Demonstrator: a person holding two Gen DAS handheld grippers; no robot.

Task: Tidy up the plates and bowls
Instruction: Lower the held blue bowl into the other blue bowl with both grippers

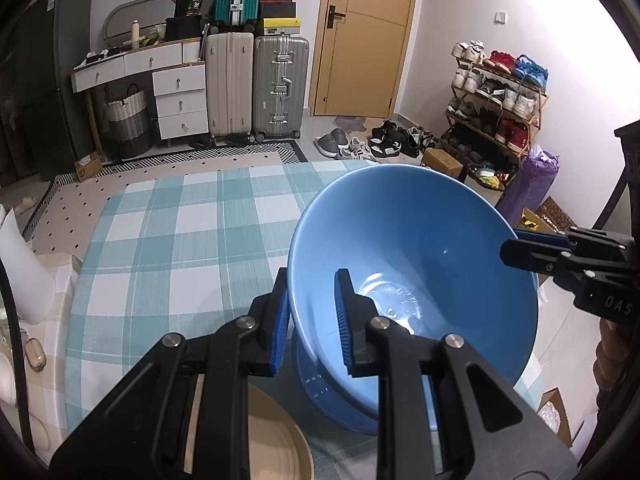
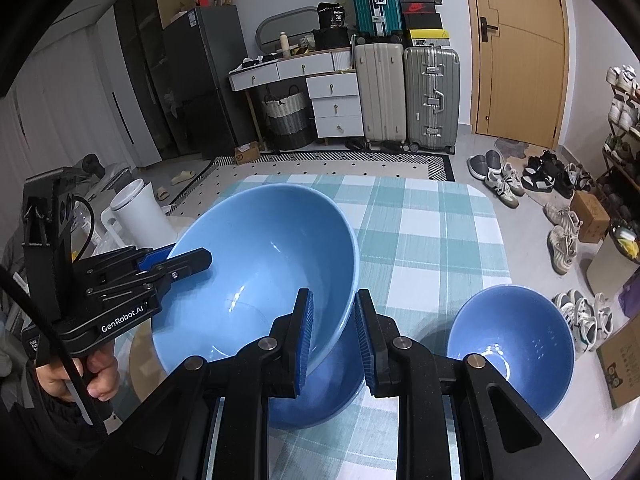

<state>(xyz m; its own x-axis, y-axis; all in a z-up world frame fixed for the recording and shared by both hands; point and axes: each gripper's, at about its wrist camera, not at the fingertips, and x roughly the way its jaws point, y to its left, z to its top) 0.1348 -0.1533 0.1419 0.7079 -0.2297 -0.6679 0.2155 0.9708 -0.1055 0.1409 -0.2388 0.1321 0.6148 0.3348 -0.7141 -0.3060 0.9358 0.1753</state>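
Bowl first: my large blue bowl is tilted above the checked tablecloth, its lower side sitting in or just over a second blue bowl beneath it; I cannot tell if they touch. My left gripper is clamped on its rim, one pad inside the wall and one outside. My right gripper pinches the opposite rim the same way. In the right wrist view I see a smaller blue bowl standing upright beside them near the table's edge. Under my left gripper lies a beige plate. Suitcases stand well behind.
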